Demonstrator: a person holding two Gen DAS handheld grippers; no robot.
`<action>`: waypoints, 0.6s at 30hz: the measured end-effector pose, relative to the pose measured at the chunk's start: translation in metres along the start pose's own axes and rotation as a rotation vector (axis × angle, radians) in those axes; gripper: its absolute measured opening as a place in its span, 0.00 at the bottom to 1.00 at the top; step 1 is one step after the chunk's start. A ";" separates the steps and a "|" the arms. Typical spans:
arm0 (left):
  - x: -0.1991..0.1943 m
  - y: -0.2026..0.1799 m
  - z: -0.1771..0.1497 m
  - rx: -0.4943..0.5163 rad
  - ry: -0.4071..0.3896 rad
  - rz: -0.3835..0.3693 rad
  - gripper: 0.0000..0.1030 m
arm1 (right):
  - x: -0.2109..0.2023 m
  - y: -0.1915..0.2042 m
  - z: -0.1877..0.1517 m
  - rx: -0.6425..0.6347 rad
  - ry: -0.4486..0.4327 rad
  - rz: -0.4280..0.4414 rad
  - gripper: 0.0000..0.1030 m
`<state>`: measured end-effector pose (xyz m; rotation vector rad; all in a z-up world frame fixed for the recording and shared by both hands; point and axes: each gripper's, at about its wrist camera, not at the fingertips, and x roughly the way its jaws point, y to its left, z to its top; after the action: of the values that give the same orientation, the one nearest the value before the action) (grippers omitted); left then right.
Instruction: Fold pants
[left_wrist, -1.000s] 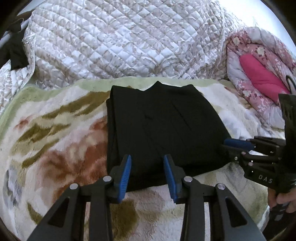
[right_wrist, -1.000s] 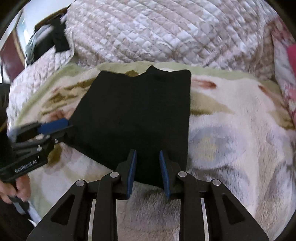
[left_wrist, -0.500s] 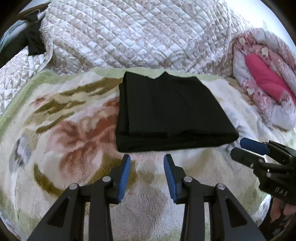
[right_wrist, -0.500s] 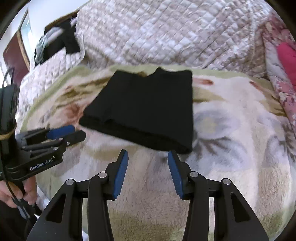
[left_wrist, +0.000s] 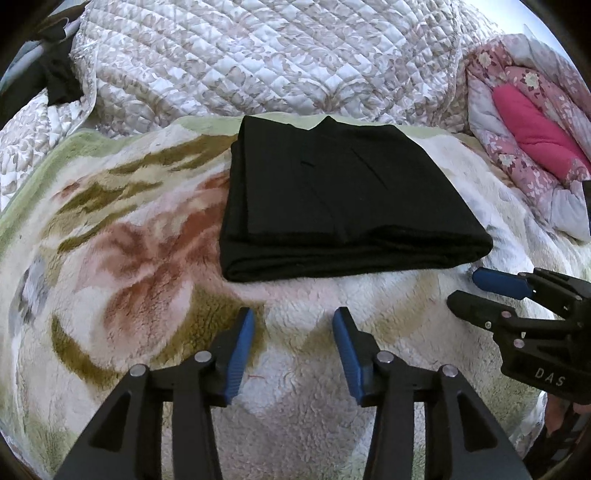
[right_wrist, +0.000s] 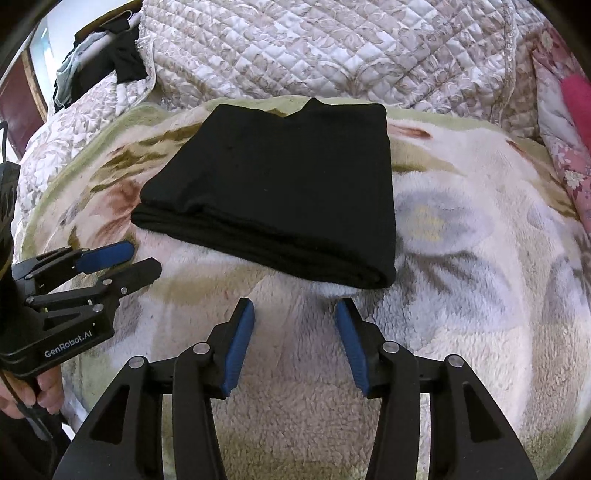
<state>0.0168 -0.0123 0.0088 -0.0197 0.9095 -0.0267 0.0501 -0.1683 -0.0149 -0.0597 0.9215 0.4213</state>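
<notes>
Black pants (left_wrist: 332, 195) lie folded into a flat rectangle on a fluffy floral blanket (left_wrist: 140, 236); they also show in the right wrist view (right_wrist: 280, 192). My left gripper (left_wrist: 293, 321) is open and empty, a little in front of the fold's near edge. My right gripper (right_wrist: 295, 312) is open and empty, just short of the fold's near right corner. Each gripper shows in the other's view: the right one (left_wrist: 465, 288) at the right, the left one (right_wrist: 144, 258) at the left. Neither touches the pants.
A quilted white-and-beige bedspread (left_wrist: 258, 59) rises behind the blanket. A pink floral quilt (left_wrist: 532, 147) is bunched at the right. Dark clothes (right_wrist: 118, 51) hang at the back left. A hand (right_wrist: 33, 387) holds the left gripper's handle.
Both grippers have pulled back from the pants' near edge, and the right one has opened wider. The folded pants stay flat on the blanket.
</notes>
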 end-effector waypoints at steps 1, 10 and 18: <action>0.000 0.000 0.000 0.000 0.000 0.000 0.47 | 0.000 0.000 0.000 -0.001 -0.001 -0.001 0.48; 0.001 -0.001 0.000 0.003 0.000 0.002 0.49 | 0.001 0.003 0.000 -0.007 -0.004 -0.005 0.50; 0.002 -0.001 -0.001 0.009 0.002 0.003 0.51 | 0.001 0.003 0.000 -0.008 -0.005 -0.005 0.50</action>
<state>0.0173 -0.0136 0.0072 -0.0103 0.9112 -0.0275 0.0497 -0.1656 -0.0157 -0.0685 0.9151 0.4202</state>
